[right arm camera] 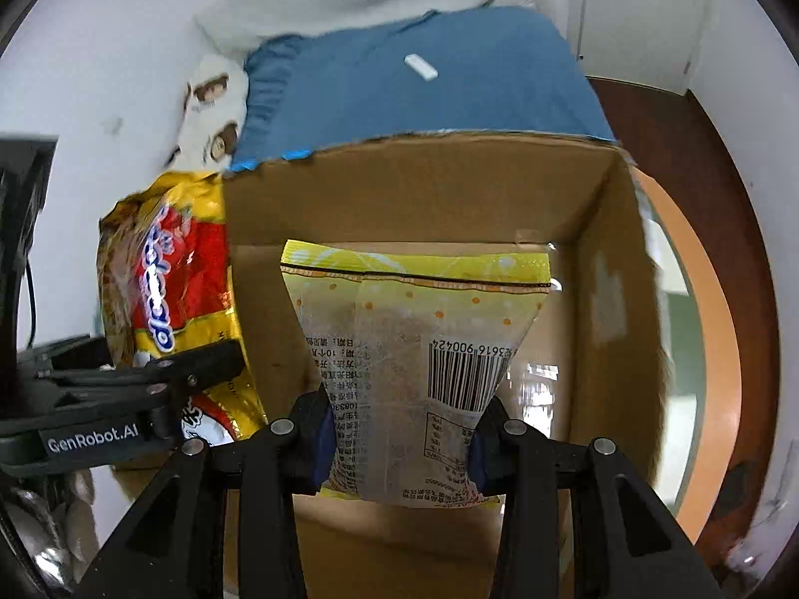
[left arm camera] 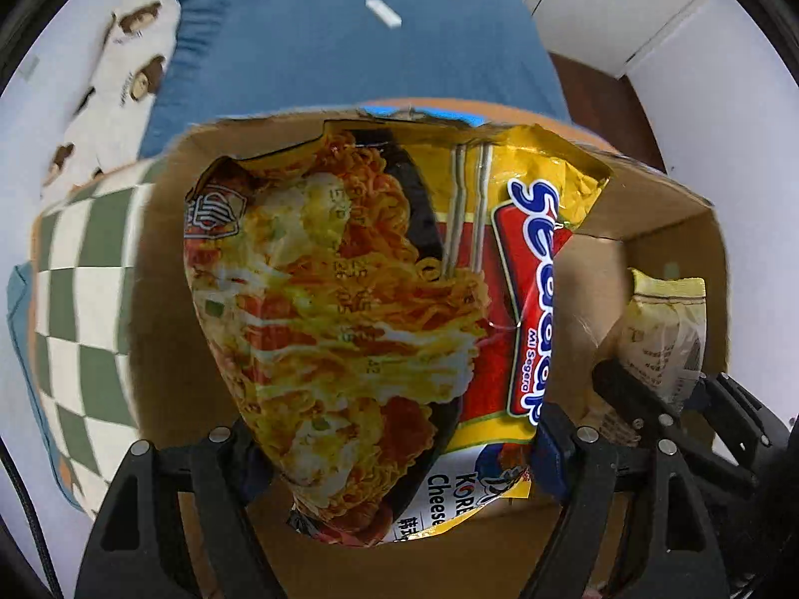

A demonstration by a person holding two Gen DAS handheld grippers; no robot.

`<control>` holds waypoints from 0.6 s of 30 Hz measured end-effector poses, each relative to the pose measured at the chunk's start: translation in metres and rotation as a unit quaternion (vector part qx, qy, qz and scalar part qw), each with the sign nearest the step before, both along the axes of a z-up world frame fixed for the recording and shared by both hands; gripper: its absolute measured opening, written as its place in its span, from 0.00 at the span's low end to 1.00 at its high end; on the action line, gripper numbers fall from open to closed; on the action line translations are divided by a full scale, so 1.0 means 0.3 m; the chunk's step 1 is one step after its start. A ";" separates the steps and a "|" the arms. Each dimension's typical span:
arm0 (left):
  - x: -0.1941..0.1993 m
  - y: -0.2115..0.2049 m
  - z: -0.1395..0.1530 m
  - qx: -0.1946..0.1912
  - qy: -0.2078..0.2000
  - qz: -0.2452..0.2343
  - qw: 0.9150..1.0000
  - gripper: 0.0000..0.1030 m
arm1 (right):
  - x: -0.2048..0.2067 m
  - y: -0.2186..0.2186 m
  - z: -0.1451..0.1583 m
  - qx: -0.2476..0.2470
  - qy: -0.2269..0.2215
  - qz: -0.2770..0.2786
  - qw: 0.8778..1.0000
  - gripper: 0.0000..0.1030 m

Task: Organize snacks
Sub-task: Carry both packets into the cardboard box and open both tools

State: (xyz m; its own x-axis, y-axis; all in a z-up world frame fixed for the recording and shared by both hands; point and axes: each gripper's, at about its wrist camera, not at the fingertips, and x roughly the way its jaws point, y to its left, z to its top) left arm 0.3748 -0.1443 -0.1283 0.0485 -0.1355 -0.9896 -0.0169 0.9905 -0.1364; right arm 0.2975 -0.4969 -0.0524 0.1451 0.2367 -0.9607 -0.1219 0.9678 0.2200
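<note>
My left gripper [left arm camera: 394, 459] is shut on a yellow and red Sedaap noodle packet [left arm camera: 349, 309], holding it over the left part of an open cardboard box [left arm camera: 664, 199]. My right gripper [right arm camera: 399, 444] is shut on a pale yellow snack bag [right arm camera: 414, 339] with a barcode, holding it inside the right part of the same box [right arm camera: 424, 189]. The noodle packet [right arm camera: 170, 289] and the left gripper [right arm camera: 140, 384] show at the left of the right wrist view. The snack bag [left arm camera: 659, 334] and the right gripper's fingers [left arm camera: 629, 389] show at the right of the left wrist view.
A blue cushion [left arm camera: 359, 50] with a small white object [left arm camera: 383, 12] on it lies behind the box. A green and white checked cloth [left arm camera: 85, 299] lies left of the box. A bear-print cloth [left arm camera: 125, 75] is at the far left. An orange rim [right arm camera: 699, 324] curves at the right.
</note>
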 end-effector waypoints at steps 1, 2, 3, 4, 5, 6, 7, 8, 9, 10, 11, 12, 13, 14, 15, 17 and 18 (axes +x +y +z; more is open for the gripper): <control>0.024 0.002 -0.026 0.000 0.011 -0.001 1.000 0.77 | 0.012 -0.008 -0.025 -0.003 0.007 0.004 1.000 0.42; 0.026 -0.003 -0.043 -0.001 0.019 -0.001 1.000 0.77 | 0.033 0.000 -0.054 -0.006 0.016 0.005 1.000 0.42; 0.052 0.010 -0.071 -0.006 0.029 -0.001 1.000 0.77 | 0.042 -0.017 -0.070 -0.004 0.024 0.005 1.000 0.42; 0.064 0.013 -0.098 -0.010 0.047 0.001 0.999 0.77 | 0.053 -0.030 -0.085 -0.002 0.028 0.007 1.000 0.42; 0.083 0.020 -0.118 -0.016 0.063 0.004 0.998 0.77 | 0.080 -0.036 -0.109 0.003 0.034 0.012 0.999 0.43; 0.101 0.023 -0.140 -0.028 0.076 0.008 0.997 0.77 | 0.122 -0.011 -0.131 0.008 0.045 0.013 0.999 0.43; 0.109 0.029 -0.160 -0.040 0.086 0.009 0.995 0.78 | 0.156 -0.017 -0.143 0.012 0.057 0.013 0.998 0.46; 0.115 0.034 -0.173 -0.045 0.089 0.008 0.995 0.78 | 0.164 -0.022 -0.147 0.012 0.064 0.015 0.998 0.50; 0.118 0.041 -0.175 -0.038 0.085 0.007 0.996 0.81 | 0.176 -0.044 -0.149 0.007 0.071 0.014 0.997 0.69; 0.114 0.055 -0.180 -0.034 0.080 0.007 0.996 0.86 | 0.192 -0.068 -0.157 0.002 0.072 0.011 0.997 0.86; 0.108 0.064 -0.171 -0.035 0.074 0.008 0.997 0.89 | 0.190 -0.084 -0.149 0.011 0.073 0.014 0.997 0.86; 0.104 0.072 -0.162 -0.037 0.069 0.010 0.997 0.90 | 0.188 -0.084 -0.142 0.010 0.076 0.016 0.997 0.86; 0.094 0.079 -0.152 -0.042 0.067 0.012 0.997 0.90 | 0.185 -0.082 -0.136 0.005 0.077 0.019 0.997 0.86; 0.086 0.084 -0.144 -0.043 0.066 0.012 0.997 0.90 | 0.178 -0.076 -0.132 -0.001 0.076 0.022 0.997 0.86; 0.076 0.087 -0.133 -0.040 0.063 0.011 0.997 0.90 | 0.163 -0.077 -0.124 -0.011 0.075 0.025 0.997 0.87; 0.056 0.101 -0.111 -0.027 0.051 0.010 0.998 0.90 | 0.152 -0.063 -0.122 -0.030 0.077 0.023 0.996 0.87; 0.045 0.104 -0.099 -0.022 0.045 0.011 0.999 0.90 | 0.145 -0.051 -0.116 -0.035 0.077 0.021 0.996 0.87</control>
State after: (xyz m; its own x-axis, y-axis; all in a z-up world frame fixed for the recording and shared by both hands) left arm 0.3884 -0.1131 -0.1581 -0.0375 -0.1786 -0.9832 -0.0527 0.9829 -0.1765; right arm 0.3409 -0.5123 -0.0871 -0.0137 0.1702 -0.9853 -0.1333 0.9763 0.1705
